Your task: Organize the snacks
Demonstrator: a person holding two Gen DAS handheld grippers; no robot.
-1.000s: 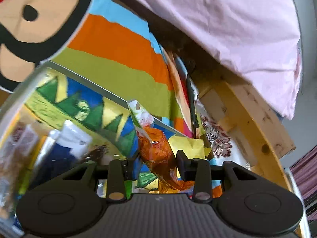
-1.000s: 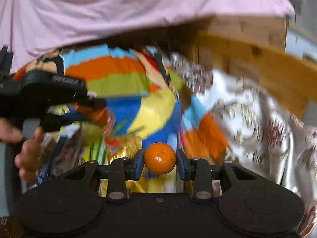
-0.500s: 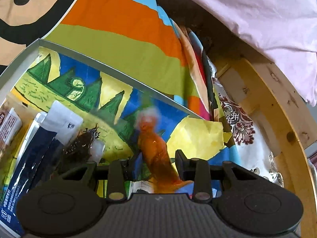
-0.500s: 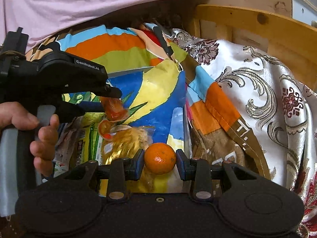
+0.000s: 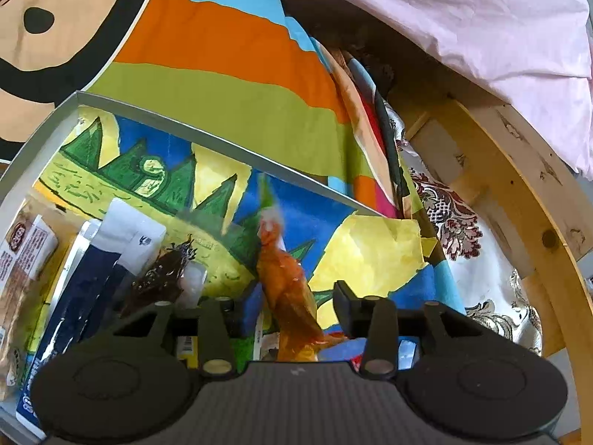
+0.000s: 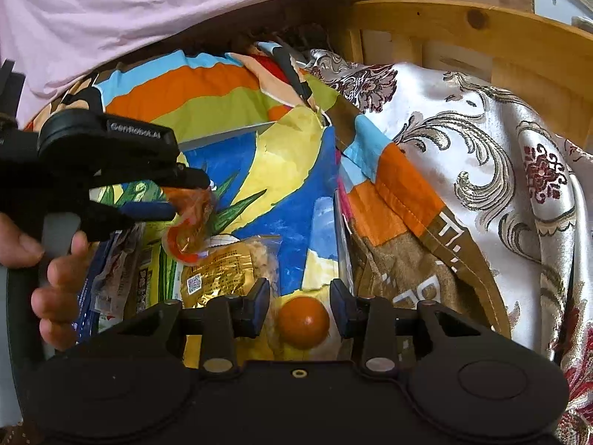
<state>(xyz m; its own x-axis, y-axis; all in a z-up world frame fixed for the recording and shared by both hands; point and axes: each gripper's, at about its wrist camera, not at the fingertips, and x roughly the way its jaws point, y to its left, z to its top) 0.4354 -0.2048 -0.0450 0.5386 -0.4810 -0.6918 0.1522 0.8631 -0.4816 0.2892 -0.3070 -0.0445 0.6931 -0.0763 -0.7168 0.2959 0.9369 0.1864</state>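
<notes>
- The right gripper (image 6: 299, 307), matte black plastic with two blunt rectangular pads, has its jaws parted with a gap on each side of a small round, smooth-skinned orange fruit (image 6: 304, 322); the pads do not touch it, and it lies just below and between them on the painted tray floor.
- The left gripper (image 5: 287, 307), of the same ribbed black build, has just been opening its jaws; a crinkly, translucent orange plastic snack packet (image 5: 287, 285) stands upright between them, nearer the left pad, and neither pad presses on it.
- Just ahead and left of the right gripper lies a glossy golden foil packet (image 6: 226, 270), flat and rectangular.
- Left of the left gripper sit a dark blue and white flat pouch (image 5: 96, 270) and a brown spiky-looking wrapped snack (image 5: 163, 274).
- A thin grey metal tray rim (image 5: 222, 144) runs beyond them.
- Farther off, a striped cloth (image 5: 222, 74), a silky white brocade (image 6: 481, 141) and a curved pale wooden frame (image 5: 519, 185).
</notes>
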